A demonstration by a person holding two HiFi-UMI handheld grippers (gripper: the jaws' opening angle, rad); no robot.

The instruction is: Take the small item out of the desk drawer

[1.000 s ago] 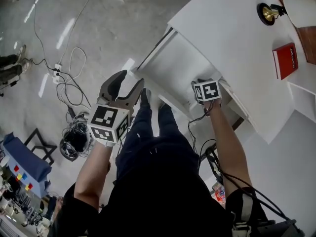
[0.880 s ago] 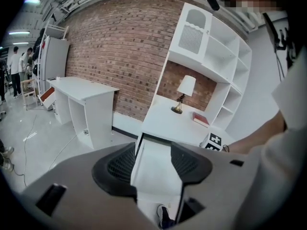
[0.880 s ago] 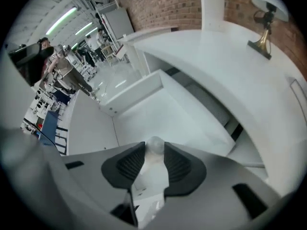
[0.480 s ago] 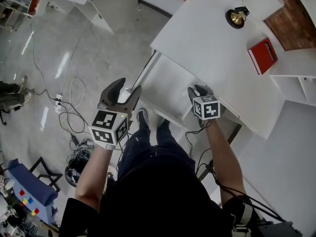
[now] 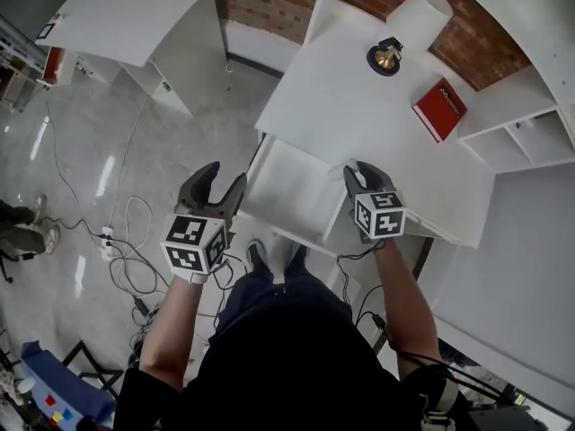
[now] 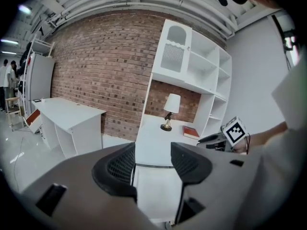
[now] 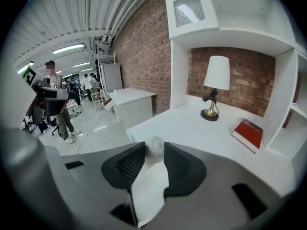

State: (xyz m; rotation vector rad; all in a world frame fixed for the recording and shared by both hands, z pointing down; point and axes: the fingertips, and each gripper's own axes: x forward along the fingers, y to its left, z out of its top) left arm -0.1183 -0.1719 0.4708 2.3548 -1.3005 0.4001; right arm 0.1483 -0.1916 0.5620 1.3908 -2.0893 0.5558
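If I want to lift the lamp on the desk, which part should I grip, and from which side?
On the lamp, probably grip the thin stem between the brass base and the white shade; the shade looks too wide for the jaws. Come from the open front of the desk, because the brick wall stands behind it.

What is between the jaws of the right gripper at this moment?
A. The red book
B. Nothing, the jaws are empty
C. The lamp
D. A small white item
D: in the right gripper view, the pads of the right gripper press on a small white item, while the red book and the lamp are on the desk.
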